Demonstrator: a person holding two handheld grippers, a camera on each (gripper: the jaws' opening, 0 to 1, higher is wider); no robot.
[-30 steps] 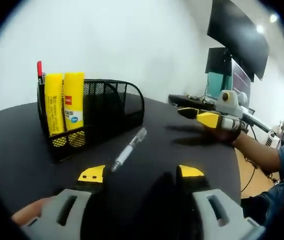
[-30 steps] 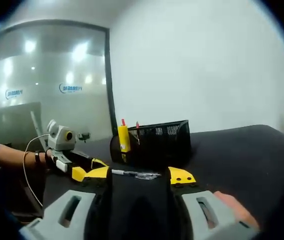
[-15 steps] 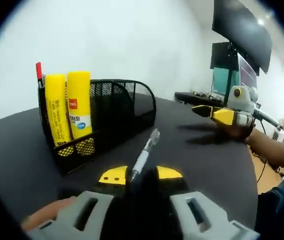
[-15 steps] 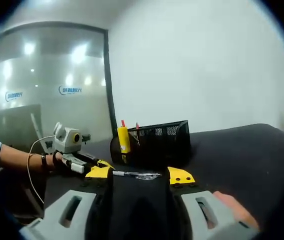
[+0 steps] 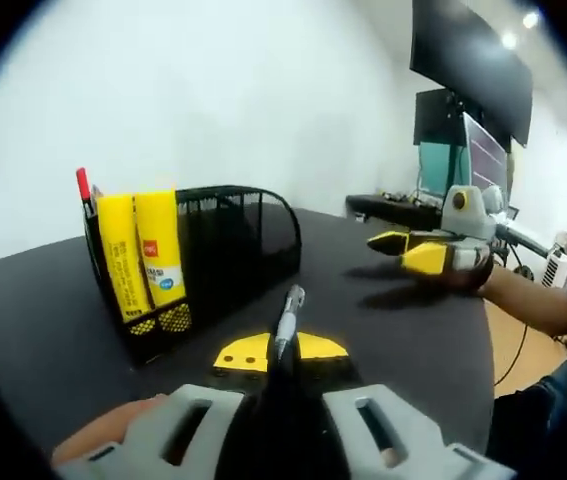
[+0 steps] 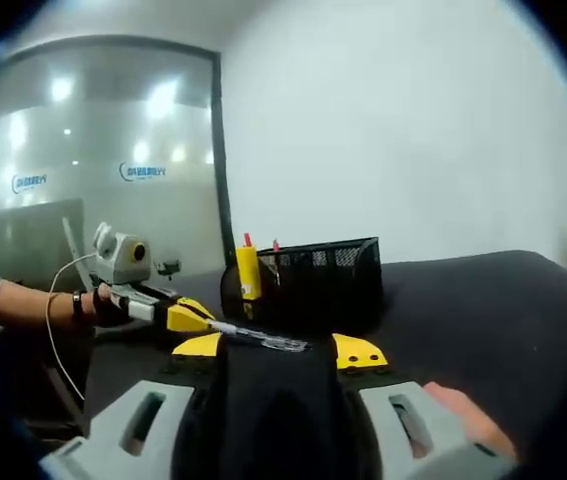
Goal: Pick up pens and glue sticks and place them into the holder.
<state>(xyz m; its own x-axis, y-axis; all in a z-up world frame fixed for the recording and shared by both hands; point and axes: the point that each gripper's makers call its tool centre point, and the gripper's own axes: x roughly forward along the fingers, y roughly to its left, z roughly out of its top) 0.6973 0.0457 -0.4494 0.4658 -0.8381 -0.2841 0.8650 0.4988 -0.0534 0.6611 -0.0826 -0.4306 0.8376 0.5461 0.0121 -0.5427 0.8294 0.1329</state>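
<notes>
The left gripper (image 5: pixel 279 352), grey-bodied with flat yellow tips, has its jaws drawn nearly together on a slim silver-and-clear plastic pen (image 5: pixel 285 325), whose barrel runs forward from between the tips and ends in a small grey cap. In the right gripper view the same pen (image 6: pixel 259 339) juts sideways from that gripper (image 6: pixel 195 318), lifted off the table. A black wire-mesh desk holder (image 5: pixel 228 245), curved along its top rim, stands on the matte black round-edged table (image 5: pixel 403 320), toward the far edge by the white wall. In its end compartment two smooth yellow cylindrical glue sticks (image 5: pixel 141 252) stand upright side by side, with a red-capped pen (image 5: pixel 83 186) upright just beside them at the outer corner. The held pen sits near the holder's open front, apart from it. Farther along the table, the right gripper (image 5: pixel 415 250) hovers near the opposite edge, a hand (image 5: pixel 463 275) around its grey handle, its yellow tips slightly apart with nothing between them. In the right gripper view its own jaws (image 6: pixel 278 350) stand well apart, gripping nothing.
</notes>
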